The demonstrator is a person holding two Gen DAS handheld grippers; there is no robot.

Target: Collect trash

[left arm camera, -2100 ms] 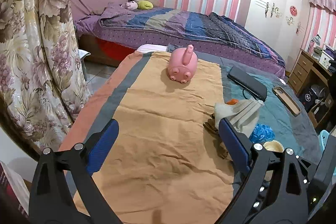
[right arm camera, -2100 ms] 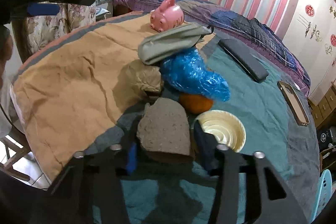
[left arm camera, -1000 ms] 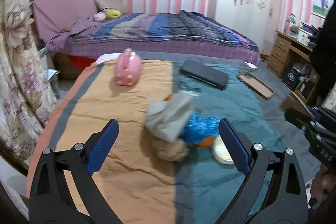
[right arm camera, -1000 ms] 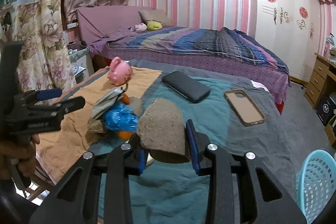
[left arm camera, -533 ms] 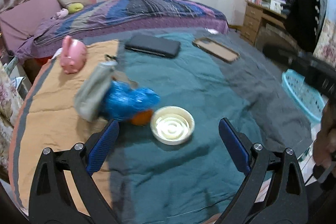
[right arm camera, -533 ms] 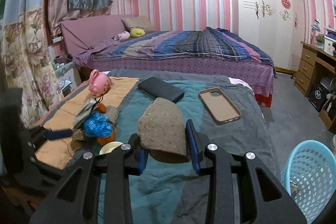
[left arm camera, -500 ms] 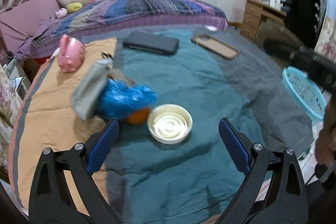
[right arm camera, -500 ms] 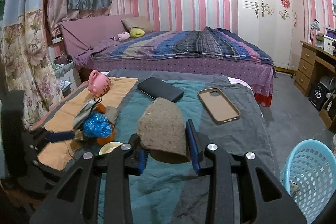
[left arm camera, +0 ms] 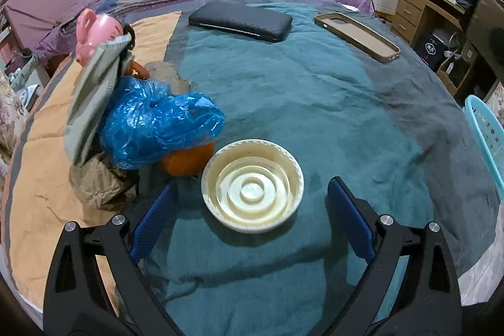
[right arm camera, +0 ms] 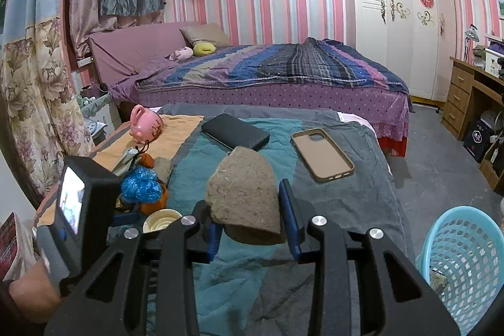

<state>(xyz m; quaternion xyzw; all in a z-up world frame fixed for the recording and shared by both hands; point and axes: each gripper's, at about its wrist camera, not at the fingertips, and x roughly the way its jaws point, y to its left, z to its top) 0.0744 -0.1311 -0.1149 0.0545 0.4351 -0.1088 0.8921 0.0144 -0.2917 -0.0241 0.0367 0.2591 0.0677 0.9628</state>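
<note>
I've swung my left gripper (left arm camera: 250, 211) over from the orange side of the worktop (left arm camera: 315, 103), and its fingers now stand wide around the cream lid (left arm camera: 252, 189), ready to close. My right gripper (right arm camera: 249, 230) still clamps the brown scrap (right arm camera: 244, 191), with the blue basket (right arm camera: 466, 266) just beside it for the drop.

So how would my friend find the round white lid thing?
Look at the teal cloth covering the table. Near its front edge, beside the blue plastic bag and the orange, lies a cream lid. It is the only round, pale thing there, with raised rings inside.
</note>
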